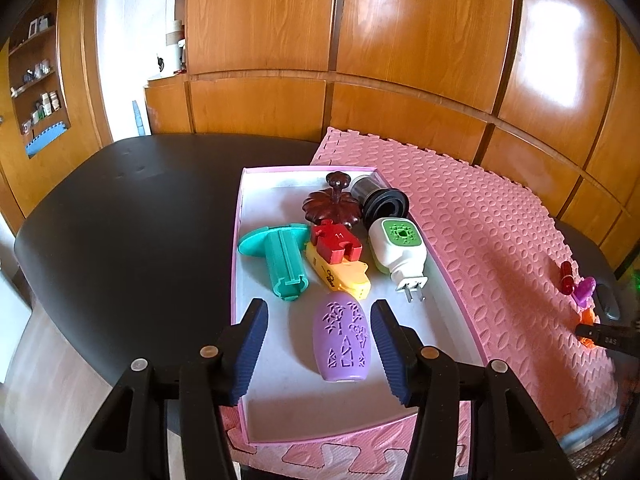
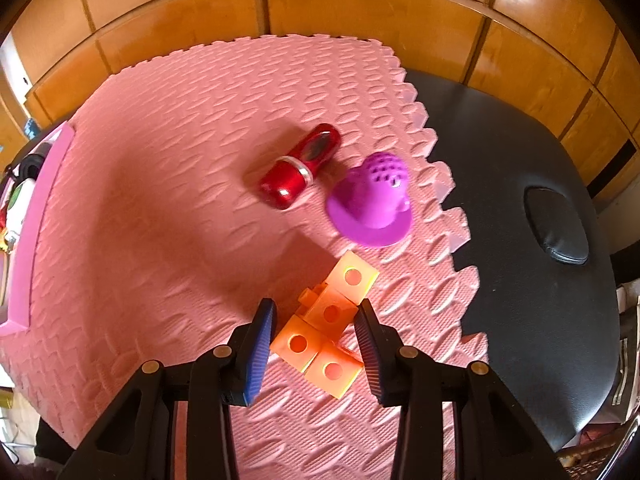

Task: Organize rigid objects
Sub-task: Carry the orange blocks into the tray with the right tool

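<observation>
I see a black table (image 1: 120, 216) carrying a pink foam mat (image 2: 160, 200), wood panelling (image 1: 400, 40) behind. My left hand-held gripper (image 1: 319, 354) is spread above the purple case (image 1: 342, 340) in the tray (image 1: 237, 240); my right hand-held gripper (image 2: 316, 354) straddles the orange blocks (image 2: 328, 332), contact unclear.

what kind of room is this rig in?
Likely a home living or dining room: glossy wood wall panelling, open shelves of small items, and a dark table topped with a pink foam play mat.
</observation>
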